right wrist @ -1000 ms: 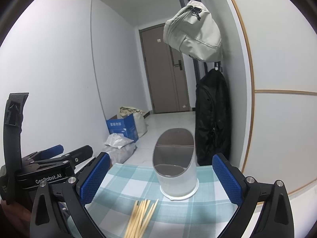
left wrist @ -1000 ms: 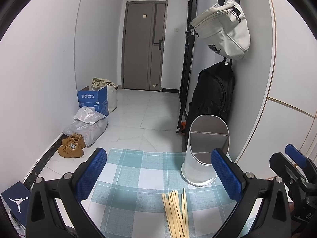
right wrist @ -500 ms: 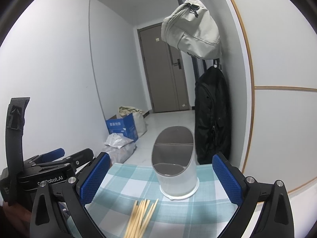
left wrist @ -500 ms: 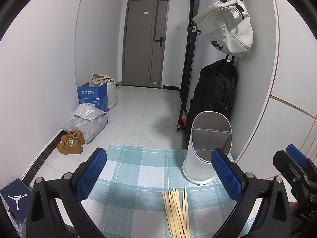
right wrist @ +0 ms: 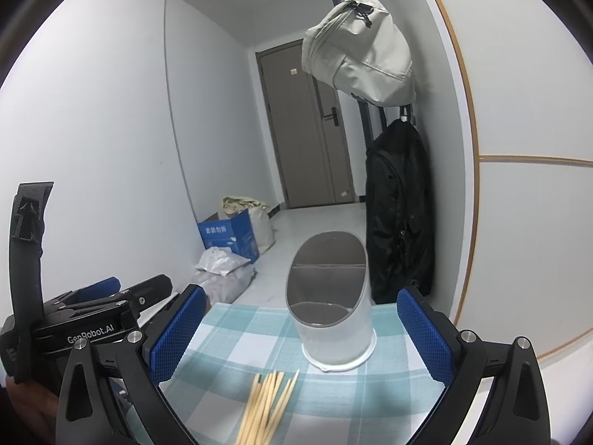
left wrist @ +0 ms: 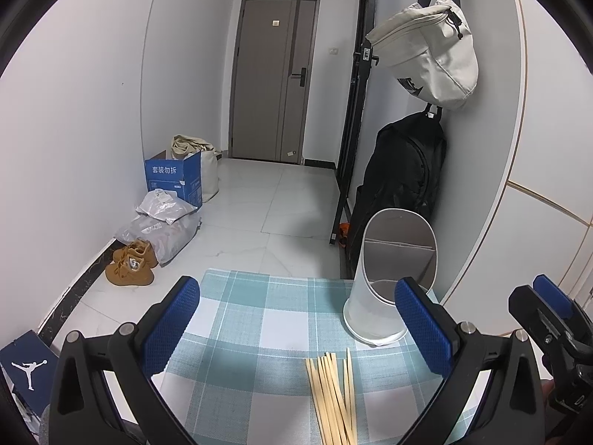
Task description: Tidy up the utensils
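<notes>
On the teal-and-white checked tablecloth (left wrist: pixel 259 319), near its front edge: a loose bundle of pale wooden chopsticks (left wrist: pixel 331 396), thin and straight, fanned slightly at the far tips, lying flat and untouched. Just beyond the tips, apart from them, a white cylindrical utensil holder (left wrist: pixel 385 296) with a slanted oval mouth, grey inside, split by a divider into two compartments; upright near the cloth's far right corner. Same pair seen from the right wrist view: chopsticks (right wrist: pixel 265 404) low and central, holder (right wrist: pixel 333 319) behind them.

Left gripper (left wrist: pixel 296 322): blue textured pads spread wide, nothing between them, raised above the cloth with the chopsticks lying below the gap. Right gripper (right wrist: pixel 300 330): likewise spread wide and empty, framing the holder and the chopstick tips. Each gripper visible at the edge of the other's view, side by side.

Beyond the table: white tiled floor, grey door (left wrist: pixel 272 85) at the far end, beige sling bag (left wrist: pixel 433 52) hanging above a black backpack (left wrist: pixel 404 174) on the right wall, blue cardboard box (left wrist: pixel 172 180) and tan shoes (left wrist: pixel 129 263) along the left wall.
</notes>
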`<state>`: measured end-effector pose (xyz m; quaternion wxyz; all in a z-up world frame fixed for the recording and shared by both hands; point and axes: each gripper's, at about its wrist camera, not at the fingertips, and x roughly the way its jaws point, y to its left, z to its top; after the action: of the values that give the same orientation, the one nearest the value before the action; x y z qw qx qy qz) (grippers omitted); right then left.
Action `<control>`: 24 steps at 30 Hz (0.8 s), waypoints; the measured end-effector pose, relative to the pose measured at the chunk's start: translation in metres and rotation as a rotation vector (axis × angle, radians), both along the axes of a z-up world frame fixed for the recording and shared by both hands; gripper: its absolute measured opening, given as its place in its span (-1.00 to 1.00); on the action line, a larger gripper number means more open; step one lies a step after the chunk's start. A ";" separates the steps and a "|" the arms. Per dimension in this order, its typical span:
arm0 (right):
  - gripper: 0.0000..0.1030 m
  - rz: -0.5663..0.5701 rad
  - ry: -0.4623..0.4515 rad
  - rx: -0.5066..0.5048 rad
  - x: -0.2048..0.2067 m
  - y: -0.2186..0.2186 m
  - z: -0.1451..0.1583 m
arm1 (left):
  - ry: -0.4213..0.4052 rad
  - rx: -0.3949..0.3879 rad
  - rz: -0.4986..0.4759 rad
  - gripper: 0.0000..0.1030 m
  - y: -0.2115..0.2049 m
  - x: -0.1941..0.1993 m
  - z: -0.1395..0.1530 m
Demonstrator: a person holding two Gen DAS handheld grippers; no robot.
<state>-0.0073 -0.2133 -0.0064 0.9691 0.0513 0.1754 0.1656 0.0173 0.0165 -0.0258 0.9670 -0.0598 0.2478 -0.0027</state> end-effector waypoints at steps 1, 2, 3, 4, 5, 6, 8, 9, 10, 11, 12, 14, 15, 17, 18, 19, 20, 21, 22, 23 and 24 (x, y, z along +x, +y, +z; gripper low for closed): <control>1.00 0.001 -0.001 -0.001 0.001 0.000 0.000 | 0.001 0.000 0.000 0.98 0.000 0.000 0.000; 1.00 0.001 -0.001 -0.002 0.001 0.001 0.000 | 0.002 -0.001 -0.001 0.98 0.001 0.001 -0.001; 1.00 0.001 -0.001 -0.003 0.003 0.002 -0.001 | 0.004 -0.003 -0.002 0.98 0.001 0.001 -0.001; 1.00 0.002 -0.001 -0.005 0.003 0.002 -0.001 | 0.005 -0.004 -0.004 0.98 0.001 0.001 -0.002; 1.00 0.001 -0.001 -0.007 0.003 0.003 -0.001 | 0.006 -0.004 -0.004 0.98 0.001 0.002 -0.002; 1.00 0.001 -0.001 -0.007 0.003 0.003 -0.001 | 0.007 -0.004 -0.004 0.98 0.001 0.002 -0.002; 1.00 0.001 0.000 -0.005 0.002 0.003 -0.001 | 0.010 -0.008 -0.005 0.98 0.002 0.004 -0.002; 1.00 0.000 0.001 -0.004 0.003 0.003 -0.002 | 0.011 -0.010 -0.006 0.98 0.002 0.005 -0.003; 1.00 -0.002 0.002 -0.003 0.003 0.004 -0.002 | 0.012 -0.011 -0.006 0.98 0.003 0.005 -0.003; 1.00 -0.003 0.004 -0.002 0.003 0.004 -0.002 | 0.011 -0.011 -0.006 0.98 0.002 0.005 -0.003; 1.00 -0.004 0.005 0.001 0.004 0.004 -0.003 | 0.012 -0.011 -0.006 0.98 0.002 0.005 -0.003; 1.00 -0.005 0.008 0.002 0.005 0.003 -0.004 | 0.014 -0.013 -0.009 0.98 0.003 0.008 -0.003; 1.00 -0.006 0.009 0.000 0.005 0.003 -0.004 | 0.015 -0.014 -0.010 0.98 0.003 0.009 -0.004; 1.00 -0.003 0.012 -0.004 0.006 0.004 -0.005 | 0.019 -0.017 -0.013 0.98 0.004 0.011 -0.005; 1.00 -0.001 0.014 -0.004 0.007 0.003 -0.006 | 0.023 -0.020 -0.016 0.98 0.004 0.012 -0.006; 1.00 0.003 0.015 -0.005 0.008 0.004 -0.006 | 0.026 -0.022 -0.017 0.98 0.004 0.013 -0.007; 1.00 0.004 0.017 -0.010 0.008 0.004 -0.007 | 0.030 -0.023 -0.018 0.98 0.005 0.015 -0.009; 1.00 0.005 0.019 -0.013 0.010 0.005 -0.008 | 0.033 -0.025 -0.021 0.98 0.005 0.016 -0.010; 1.00 0.008 0.025 -0.014 0.011 0.005 -0.009 | 0.037 -0.029 -0.023 0.98 0.006 0.018 -0.012; 1.00 0.016 0.038 -0.014 0.014 0.006 -0.012 | 0.042 -0.033 -0.022 0.98 0.008 0.019 -0.014; 1.00 0.019 0.051 -0.017 0.016 0.007 -0.013 | 0.047 -0.036 -0.020 0.98 0.010 0.020 -0.017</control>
<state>0.0087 -0.2067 -0.0199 0.9631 0.0457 0.2019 0.1721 0.0375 0.0264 -0.0429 0.9595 -0.0748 0.2710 -0.0152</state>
